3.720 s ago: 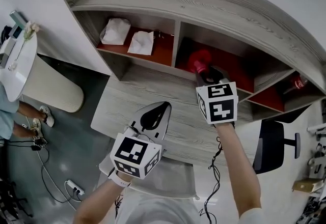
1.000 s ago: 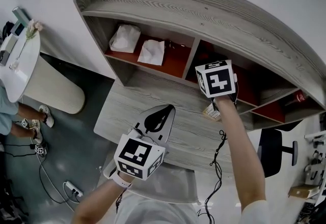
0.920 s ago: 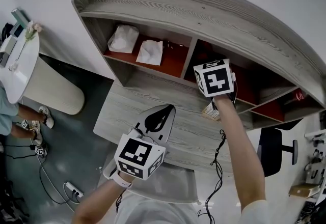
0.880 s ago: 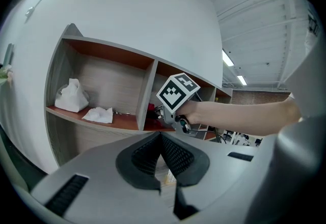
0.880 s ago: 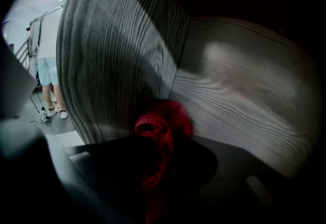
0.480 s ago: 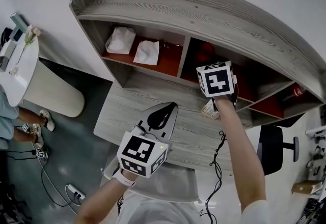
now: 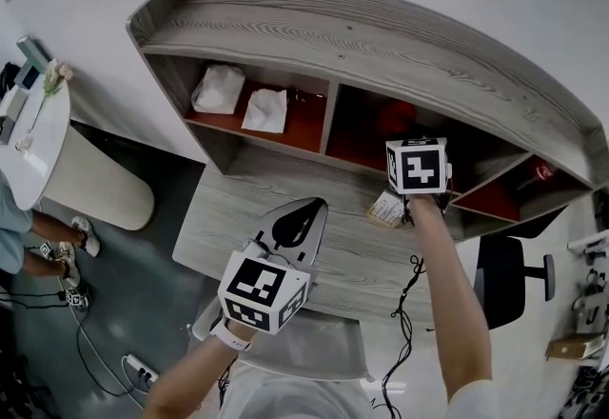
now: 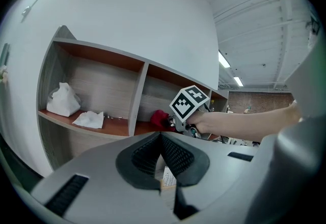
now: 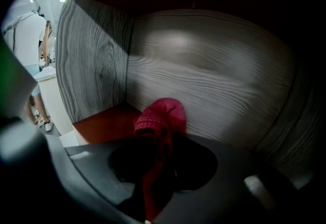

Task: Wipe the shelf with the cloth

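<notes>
The grey wooden shelf (image 7: 333, 27) has several open compartments with red-brown floors. A red cloth (image 9: 162, 113) is pinched between the jaws of my right gripper (image 9: 162, 159), inside the middle compartment, pressed near its back wall. In the head view the red cloth (image 7: 395, 116) shows just beyond the right gripper's marker cube (image 7: 417, 166), which hides the jaws. My left gripper (image 7: 299, 213) hovers over the desk top (image 7: 238, 208), jaws together, holding nothing. The left gripper view shows the red cloth (image 8: 159, 117) beside the right marker cube (image 8: 189, 102).
Two crumpled white cloths (image 7: 219, 89) (image 7: 265, 109) lie in the left compartment. A small printed card (image 7: 387, 209) rests on the desk below the middle compartment. A red can (image 7: 540, 170) stands in the right compartment. An office chair (image 7: 509, 279) is at the right.
My right gripper has slid to the right along the middle compartment, taking the red cloth with it. The left gripper has stayed over the desk.
</notes>
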Action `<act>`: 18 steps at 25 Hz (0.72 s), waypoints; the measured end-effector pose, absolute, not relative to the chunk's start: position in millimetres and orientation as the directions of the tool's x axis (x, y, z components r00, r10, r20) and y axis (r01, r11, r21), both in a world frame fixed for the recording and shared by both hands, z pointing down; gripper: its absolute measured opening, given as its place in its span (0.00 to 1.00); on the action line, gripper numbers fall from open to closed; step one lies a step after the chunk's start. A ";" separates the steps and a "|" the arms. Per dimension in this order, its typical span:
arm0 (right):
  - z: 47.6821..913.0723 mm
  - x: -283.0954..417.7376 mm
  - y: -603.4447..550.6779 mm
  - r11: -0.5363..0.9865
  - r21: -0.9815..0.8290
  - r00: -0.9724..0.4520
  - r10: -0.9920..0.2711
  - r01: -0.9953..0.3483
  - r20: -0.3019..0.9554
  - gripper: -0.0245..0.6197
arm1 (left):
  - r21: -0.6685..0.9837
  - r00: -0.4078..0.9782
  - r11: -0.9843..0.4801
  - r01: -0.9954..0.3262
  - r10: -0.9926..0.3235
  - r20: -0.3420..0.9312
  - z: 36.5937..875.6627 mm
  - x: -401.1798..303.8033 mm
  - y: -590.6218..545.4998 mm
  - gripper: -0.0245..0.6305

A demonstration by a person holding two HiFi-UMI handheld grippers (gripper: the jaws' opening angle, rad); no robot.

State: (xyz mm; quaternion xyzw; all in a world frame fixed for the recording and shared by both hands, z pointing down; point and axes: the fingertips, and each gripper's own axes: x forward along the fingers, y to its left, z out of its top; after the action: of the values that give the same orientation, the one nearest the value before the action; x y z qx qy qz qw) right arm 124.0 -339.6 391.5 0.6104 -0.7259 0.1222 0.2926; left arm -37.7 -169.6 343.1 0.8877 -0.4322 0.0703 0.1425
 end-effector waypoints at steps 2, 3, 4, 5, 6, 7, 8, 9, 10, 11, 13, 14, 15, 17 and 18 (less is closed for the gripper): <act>391.3 140.0 -335.8 0.180 0.175 -0.048 -0.816 -0.968 0.576 0.21 | 0.194 0.620 -0.589 -0.784 -0.745 0.246 342.9 -35.9 -168.3 0.05; 391.1 147.9 -333.7 0.157 0.171 -0.030 -0.817 -0.973 0.576 0.21 | 0.195 0.623 -0.592 -0.782 -0.742 0.247 343.3 -34.4 -167.5 0.05; 390.8 155.0 -331.7 0.137 0.166 -0.017 -0.817 -0.976 0.576 0.21 | 0.196 0.626 -0.595 -0.780 -0.739 0.247 344.0 -32.5 -166.6 0.05; 389.8 161.7 -329.3 0.118 0.162 -0.003 -0.818 -0.980 0.576 0.21 | 0.198 0.630 -0.598 -0.777 -0.736 0.248 344.8 -30.4 -165.6 0.05; 388.5 168.4 -326.4 0.095 0.157 0.013 -0.817 -0.983 0.576 0.21 | 0.200 0.634 -0.602 -0.773 -0.732 0.248 345.4 -28.2 -164.6 0.05; 387.8 175.2 -323.8 0.071 0.152 0.030 -0.816 -0.986 0.577 0.21 | 0.200 0.638 -0.606 -0.770 -0.729 0.249 345.8 -26.0 -163.8 0.05; 387.6 181.5 -321.6 0.048 0.146 0.046 -0.815 -0.988 0.578 0.21 | 0.200 0.642 -0.610 -0.767 -0.725 0.249 345.9 -24.1 -163.2 0.05; 388.2 187.9 -319.6 0.023 0.139 0.062 -0.813 -0.990 0.579 0.21 | 0.200 0.646 -0.614 -0.764 -0.722 0.249 345.8 -22.4 -162.8 0.05; 389.6 194.3 -317.6 -0.004 0.128 0.078 -0.811 -0.992 0.579 0.21 | 0.200 0.649 -0.617 -0.761 -0.719 0.248 345.8 -21.0 -162.4 0.05; 390.5 199.4 -316.0 -0.028 0.112 0.088 -0.811 -0.993 0.579 0.21 | 0.200 0.651 -0.620 -0.759 -0.717 0.248 345.8 -20.1 -161.8 0.05; 390.2 205.1 -314.9 -0.067 0.077 0.099 -0.812 -0.995 0.575 0.21 | 0.200 0.653 -0.621 -0.758 -0.716 0.249 346.1 -19.6 -161.3 0.05; 389.5 207.7 -315.0 -0.088 0.063 0.108 -0.812 -0.994 0.573 0.21 | 0.201 0.652 -0.621 -0.758 -0.716 0.249 346.1 -19.6 -161.5 0.05; 388.7 210.9 -314.8 -0.111 0.053 0.121 -0.811 -0.992 0.572 0.21 | 0.200 0.653 -0.621 -0.758 -0.716 0.249 345.8 -19.6 -162.0 0.05; 387.5 218.0 -313.1 -0.156 0.047 0.155 -0.805 -0.987 0.572 0.21 | 0.197 0.654 -0.623 -0.757 -0.716 0.246 344.3 -20.4 -162.7 0.05; 387.4 221.6 -311.3 -0.179 0.045 0.172 -0.801 -0.983 0.573 0.21 | 0.194 0.653 -0.624 -0.757 -0.717 0.244 343.7 -21.8 -162.8 0.05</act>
State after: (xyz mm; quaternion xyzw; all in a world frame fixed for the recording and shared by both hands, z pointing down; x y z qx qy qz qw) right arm 221.6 -311.3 387.4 0.7364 -0.6056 0.2173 0.2091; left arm -21.8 -162.8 343.7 0.8982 -0.4103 0.0716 0.1409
